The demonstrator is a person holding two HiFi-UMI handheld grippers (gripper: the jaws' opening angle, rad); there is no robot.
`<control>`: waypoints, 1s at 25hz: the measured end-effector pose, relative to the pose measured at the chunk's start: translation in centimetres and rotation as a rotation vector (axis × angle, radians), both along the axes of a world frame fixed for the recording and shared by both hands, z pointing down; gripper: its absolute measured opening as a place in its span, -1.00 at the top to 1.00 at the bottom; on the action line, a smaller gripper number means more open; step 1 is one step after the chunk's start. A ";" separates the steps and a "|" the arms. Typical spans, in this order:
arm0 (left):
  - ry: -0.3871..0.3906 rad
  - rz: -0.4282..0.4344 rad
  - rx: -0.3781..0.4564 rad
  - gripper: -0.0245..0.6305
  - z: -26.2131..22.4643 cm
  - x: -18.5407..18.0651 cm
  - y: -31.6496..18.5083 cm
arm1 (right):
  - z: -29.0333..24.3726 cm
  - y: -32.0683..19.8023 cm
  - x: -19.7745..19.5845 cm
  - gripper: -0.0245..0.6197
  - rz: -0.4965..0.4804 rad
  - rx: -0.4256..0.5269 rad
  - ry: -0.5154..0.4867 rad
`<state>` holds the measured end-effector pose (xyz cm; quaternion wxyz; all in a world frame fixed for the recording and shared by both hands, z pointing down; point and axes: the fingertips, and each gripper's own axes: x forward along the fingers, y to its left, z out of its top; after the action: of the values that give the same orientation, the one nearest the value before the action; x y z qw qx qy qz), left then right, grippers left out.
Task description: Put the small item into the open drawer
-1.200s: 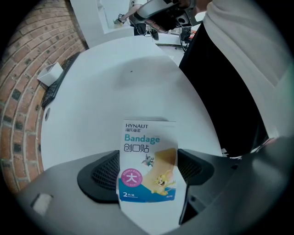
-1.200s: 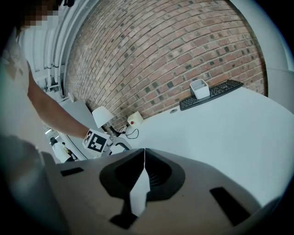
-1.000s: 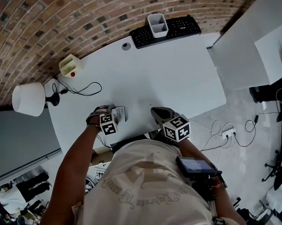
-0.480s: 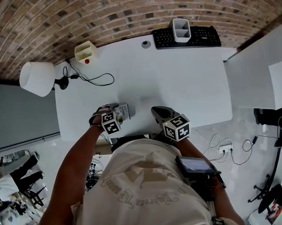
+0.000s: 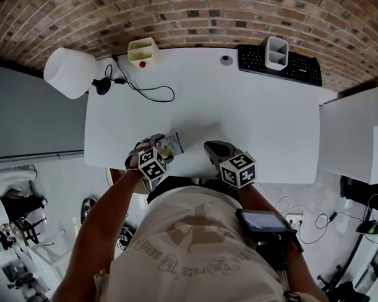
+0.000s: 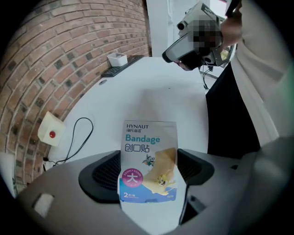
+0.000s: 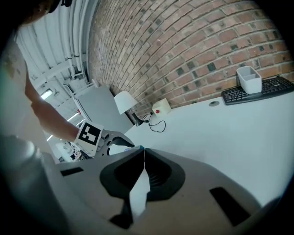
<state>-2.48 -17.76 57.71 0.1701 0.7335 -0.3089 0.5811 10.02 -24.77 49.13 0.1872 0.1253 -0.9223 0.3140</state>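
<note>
The left tongs (image 6: 148,172) grip the bandage packet (image 6: 149,153) by its lower half, at 7 o'clock over the surface (image 5: 240,106); the right tongs (image 7: 142,153) are closed and empty. I see no open drawer, so the thin packet wants a firm, level carry.

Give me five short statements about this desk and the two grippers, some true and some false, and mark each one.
1. The left gripper holds a bandage packet. True.
2. The right gripper has its jaws wide apart. False: its jaws are closed together with nothing between them.
3. A white container stands on the keyboard. True.
4. The lamp stands right beside the keyboard. False: it is at the opposite end of the table, near the cream box with a red button.
5. The bandage packet lies flat on the table, untouched. False: it is clamped between the left gripper's jaws.
</note>
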 end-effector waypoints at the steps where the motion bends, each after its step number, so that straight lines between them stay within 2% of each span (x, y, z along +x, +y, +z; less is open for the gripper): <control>1: 0.007 -0.022 0.006 -0.25 -0.2 -0.1 0.3 | 0.0 0.1 -0.3 0.90 -0.014 -0.002 0.000; 11: 0.032 -0.197 0.050 -0.25 -1.6 -1.9 4.2 | 0.2 3.7 -5.1 0.90 -0.168 -0.021 -0.020; 17: 0.026 -0.260 0.060 -0.25 -2.0 -3.6 6.6 | 0.2 5.4 -6.8 0.90 -0.193 -0.017 -0.036; 25: 0.033 -0.247 0.087 -0.25 -2.2 -5.4 9.6 | 0.6 8.2 -8.0 0.90 -0.164 -0.003 -0.014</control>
<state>-7.86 -8.17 55.55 0.2137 0.7060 -0.4190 0.5295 1.98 -16.56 49.71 0.2061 0.0471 -0.9302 0.2999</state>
